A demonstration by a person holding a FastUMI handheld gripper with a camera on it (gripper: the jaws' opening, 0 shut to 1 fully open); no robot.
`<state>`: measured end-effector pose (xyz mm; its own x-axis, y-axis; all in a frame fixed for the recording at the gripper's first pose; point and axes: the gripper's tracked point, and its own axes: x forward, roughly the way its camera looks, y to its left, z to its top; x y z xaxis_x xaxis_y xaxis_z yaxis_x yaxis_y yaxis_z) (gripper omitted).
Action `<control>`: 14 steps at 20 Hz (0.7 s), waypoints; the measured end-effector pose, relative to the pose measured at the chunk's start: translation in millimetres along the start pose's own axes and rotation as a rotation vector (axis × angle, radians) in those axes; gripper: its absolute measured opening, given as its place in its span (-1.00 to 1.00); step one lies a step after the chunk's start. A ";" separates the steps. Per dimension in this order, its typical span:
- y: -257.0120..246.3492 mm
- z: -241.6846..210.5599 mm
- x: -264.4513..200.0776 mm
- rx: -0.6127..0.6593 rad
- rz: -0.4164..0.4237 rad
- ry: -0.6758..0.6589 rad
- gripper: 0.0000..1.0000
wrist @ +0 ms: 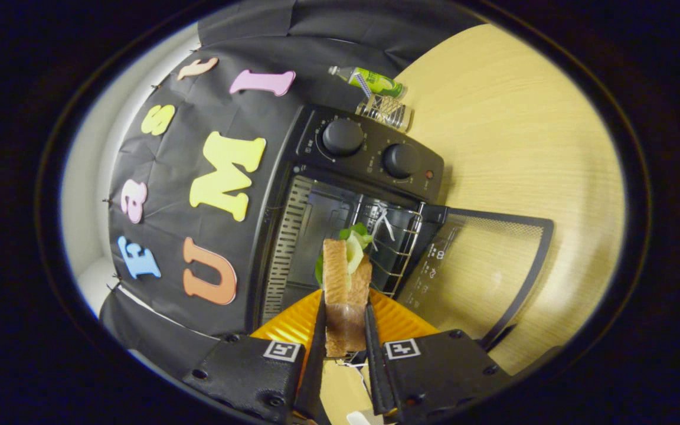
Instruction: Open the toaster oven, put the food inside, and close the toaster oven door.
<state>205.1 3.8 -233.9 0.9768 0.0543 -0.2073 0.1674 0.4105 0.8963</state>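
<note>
I have the gripper (345, 330) clamped on the sandwich (346, 277), lifted above the plate (402, 321), facing the open oven (340, 224). Door (481, 265) is down; next I should push it onto the rack (396, 248)

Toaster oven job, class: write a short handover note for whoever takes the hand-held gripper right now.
Hand-held gripper: shut on the sandwich, both fingers pressing its sides.
Sandwich: held above the orange plate, just in front of the toaster oven opening, lettuce end pointing in.
Oven door: already open, swung fully out over the wooden table; wire rack visible inside.
Done: door opened, food picked up.
Left: set the sandwich on the rack, release, withdraw, close the door.
</note>
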 end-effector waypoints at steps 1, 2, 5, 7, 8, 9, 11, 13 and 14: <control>-0.7 0.3 8.9 0.010 -0.009 0.005 -0.22; 0.4 -2.4 14.4 0.010 -0.015 0.021 -0.23; 11.1 2.3 34.7 -0.095 -0.029 0.030 -0.23; 16.1 0.0 48.6 -0.197 -0.029 0.040 -0.21; 17.0 1.8 54.7 -0.203 -0.028 0.031 -0.21; 15.9 2.4 61.0 -0.200 -0.033 0.026 -0.20; 14.7 1.3 73.3 -0.225 -0.033 0.038 -0.20; 15.2 -0.2 75.7 -0.283 -0.033 0.046 -0.15; 15.4 0.0 79.2 -0.309 -0.036 0.047 -0.12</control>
<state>285.1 14.4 -236.5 0.9626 0.0736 -0.2608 0.1462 0.6694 0.7284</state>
